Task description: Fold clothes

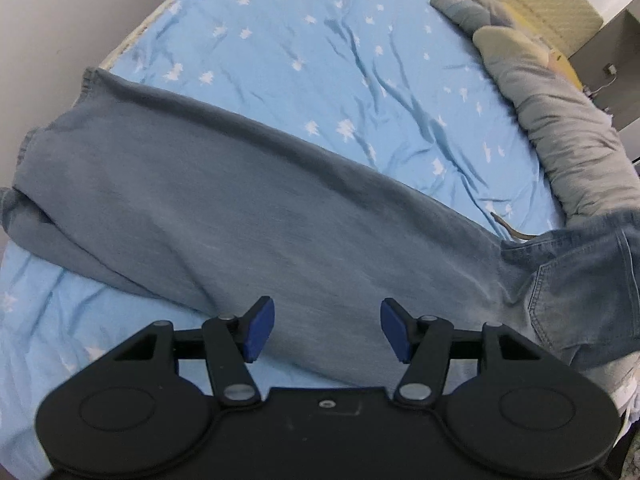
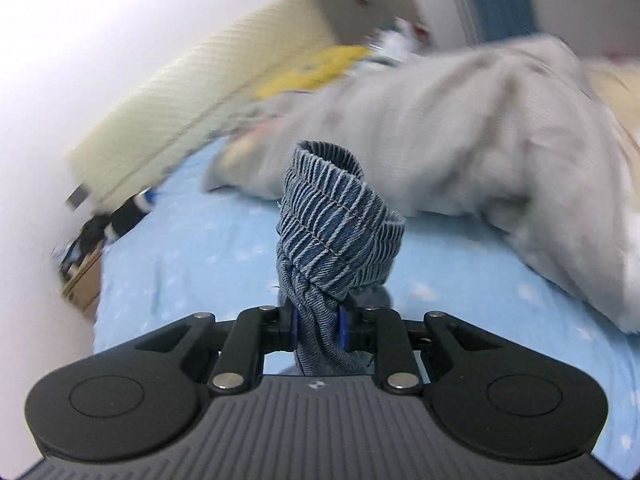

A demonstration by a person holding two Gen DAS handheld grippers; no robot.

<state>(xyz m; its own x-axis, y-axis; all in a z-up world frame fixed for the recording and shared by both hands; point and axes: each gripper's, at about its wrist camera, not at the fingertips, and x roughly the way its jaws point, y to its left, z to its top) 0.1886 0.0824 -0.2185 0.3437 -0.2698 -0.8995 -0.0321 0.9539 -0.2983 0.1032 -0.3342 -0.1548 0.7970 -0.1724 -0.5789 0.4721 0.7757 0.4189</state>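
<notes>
A pair of blue-grey jeans (image 1: 248, 208) lies stretched across the light blue starred bedsheet (image 1: 320, 40), legs toward the left, waist and pocket at the right. My left gripper (image 1: 327, 330) is open, its blue pads just above the jeans' near edge, holding nothing. In the right wrist view my right gripper (image 2: 319, 326) is shut on a bunched part of the jeans' ribbed waistband (image 2: 336, 224), which stands up above the fingers, lifted over the sheet (image 2: 192, 256).
A grey crumpled quilt (image 1: 560, 120) lies along the bed's right side; it also shows in the right wrist view (image 2: 460, 128). A pale padded headboard (image 2: 192, 100) and a white wall (image 2: 60, 80) stand behind. A cardboard box (image 2: 82, 284) sits by the bed's edge.
</notes>
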